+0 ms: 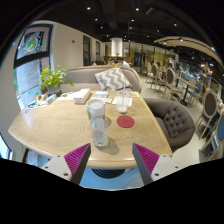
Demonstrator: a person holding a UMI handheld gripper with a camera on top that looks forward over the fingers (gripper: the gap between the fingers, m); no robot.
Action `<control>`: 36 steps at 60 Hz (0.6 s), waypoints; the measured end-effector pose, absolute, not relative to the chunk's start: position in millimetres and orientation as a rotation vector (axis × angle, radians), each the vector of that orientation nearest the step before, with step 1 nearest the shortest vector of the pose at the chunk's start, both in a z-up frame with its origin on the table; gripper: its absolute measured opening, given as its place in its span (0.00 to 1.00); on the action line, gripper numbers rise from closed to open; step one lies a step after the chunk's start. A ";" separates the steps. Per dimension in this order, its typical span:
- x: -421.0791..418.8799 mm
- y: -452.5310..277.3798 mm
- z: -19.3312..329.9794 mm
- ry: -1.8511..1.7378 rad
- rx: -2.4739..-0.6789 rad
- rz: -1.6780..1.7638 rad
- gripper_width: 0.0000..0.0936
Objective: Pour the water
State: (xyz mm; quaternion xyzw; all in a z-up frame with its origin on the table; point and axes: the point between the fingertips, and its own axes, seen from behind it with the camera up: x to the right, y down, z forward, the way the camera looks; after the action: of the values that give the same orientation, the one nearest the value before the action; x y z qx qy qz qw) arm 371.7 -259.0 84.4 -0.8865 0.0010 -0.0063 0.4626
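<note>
Gripper view. Jaws spread wide with nothing between them; the two magenta pads (77, 157) frame the near edge of a pale wooden counter (50, 125). A clear bottle (97, 120), the task's own thing, stands upright on the counter just ahead of the gripper (112, 160), roughly midway between the finger lines but beyond their tips and apart from both. A red coaster (125, 121) lies on the counter just beside the bottle. Farther back on the counter sit a white box (81, 96), a small clear glass (121, 103) and a potted plant (52, 77) near the window. A grey tufted chair (174, 120) stands at the counter's side, and a striped cushion (114, 78) rests on a sofa beyond.

Handling, as judged: the bottle looks thin-walled and transparent, likely plastic, so fairly light, smooth and somewhat slippery, and liable to dent under a hard squeeze. Its fill level cannot be read. A tall, narrow body tips easily if nudged near the top. The soundest hold appears to be across the mid-body, a pad on either side, low enough to keep the weight steady yet clear of the counter, with pressure kept moderate.
</note>
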 end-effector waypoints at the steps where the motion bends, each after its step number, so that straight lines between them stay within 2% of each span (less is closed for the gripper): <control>1: 366.7 -254.9 82.2 0.001 -2.172 -0.010 0.92; 22: 328.2 -147.7 39.6 0.019 -2.054 -0.024 0.89; 26: 328.0 -135.9 30.1 0.018 -2.057 -0.029 0.80; 31: 331.0 -126.9 20.2 0.015 -2.049 -0.045 0.54; 36: 330.4 -124.1 23.6 0.007 -2.027 -0.053 0.50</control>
State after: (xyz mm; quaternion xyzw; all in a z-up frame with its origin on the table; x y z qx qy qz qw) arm 330.4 -124.1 23.6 -0.8485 0.0028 -0.0222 0.5287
